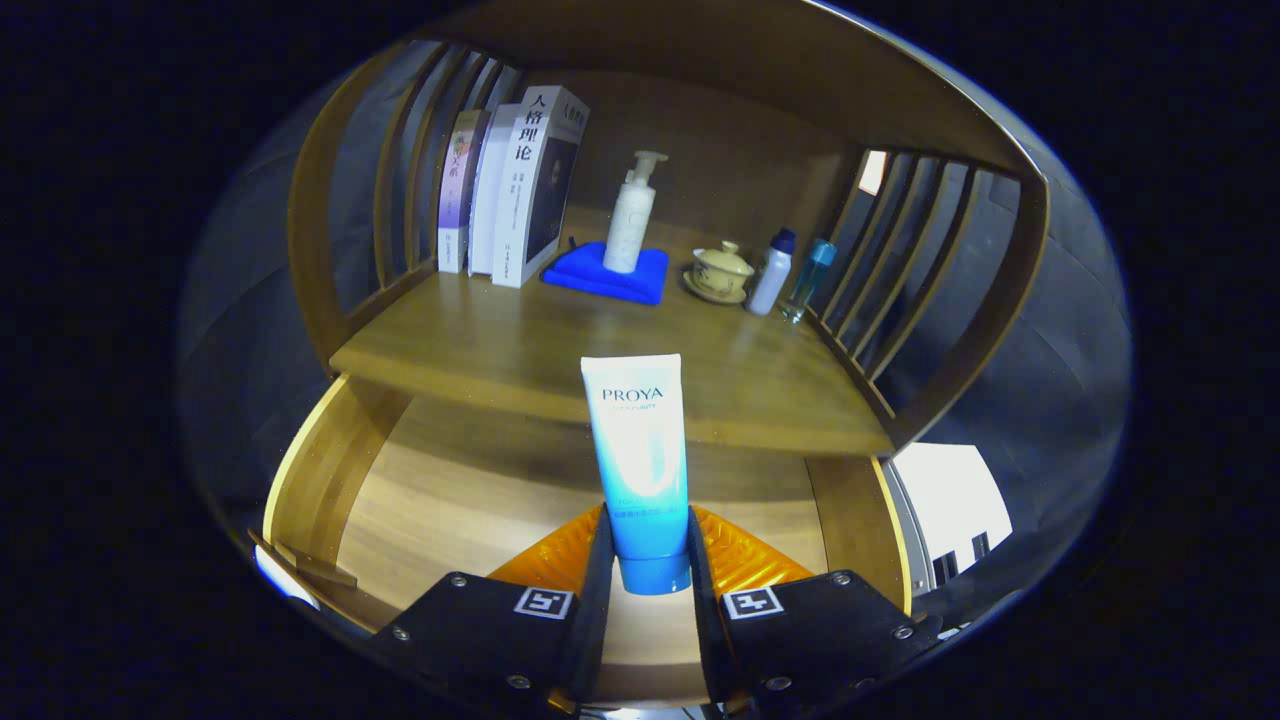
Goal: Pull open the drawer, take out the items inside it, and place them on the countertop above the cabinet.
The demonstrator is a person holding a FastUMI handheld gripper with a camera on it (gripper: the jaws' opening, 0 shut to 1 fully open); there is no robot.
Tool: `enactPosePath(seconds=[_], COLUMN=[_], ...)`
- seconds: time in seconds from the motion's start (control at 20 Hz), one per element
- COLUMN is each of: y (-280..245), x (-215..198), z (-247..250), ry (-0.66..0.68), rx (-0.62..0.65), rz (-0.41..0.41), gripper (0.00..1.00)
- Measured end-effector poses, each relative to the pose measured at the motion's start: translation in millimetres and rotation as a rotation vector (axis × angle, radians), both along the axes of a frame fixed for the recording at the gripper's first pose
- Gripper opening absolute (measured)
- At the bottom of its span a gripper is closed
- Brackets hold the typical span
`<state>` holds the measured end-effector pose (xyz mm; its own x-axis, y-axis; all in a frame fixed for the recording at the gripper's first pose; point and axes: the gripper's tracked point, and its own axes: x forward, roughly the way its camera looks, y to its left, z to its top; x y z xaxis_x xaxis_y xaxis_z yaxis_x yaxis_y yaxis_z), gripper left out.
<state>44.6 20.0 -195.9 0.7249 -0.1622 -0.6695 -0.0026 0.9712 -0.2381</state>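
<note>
A white-to-blue squeeze tube (pixel 640 470) stands cap-down and upright, pinched near its blue cap between both fingers of the gripper (pixel 650 560). It hangs above the open wooden drawer (pixel 330 470), whose pale floor lies bare beneath it. The tube's flat crimped end rises in front of the edge of the brown countertop (pixel 560 350) just beyond the drawer.
</note>
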Motion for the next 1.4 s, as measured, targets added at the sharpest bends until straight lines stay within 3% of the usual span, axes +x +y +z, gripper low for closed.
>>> enactPosePath(seconds=[0.35,0.65,1.05,1.15,1.25,1.3,1.4], y=[-9.4,-24.1,-32.0,-31.4,-29.4,-26.2,-21.2], x=[93.3,120.8,145.3,141.1,136.4,131.1,116.4], z=[3.0,-27.4,-30.0,-24.9,-13.7,-5.6,12.9], ry=[-0.058,0.014,-0.037,-0.050,-0.117,-0.159,-0.245], rx=[-0.105,-0.091,-0.032,-0.035,-0.009,0.025,0.110], rz=[0.074,0.067,0.087,0.096,0.108,0.110,0.099], gripper=[0.41,0.41,0.47,0.53,0.68,0.82,0.95])
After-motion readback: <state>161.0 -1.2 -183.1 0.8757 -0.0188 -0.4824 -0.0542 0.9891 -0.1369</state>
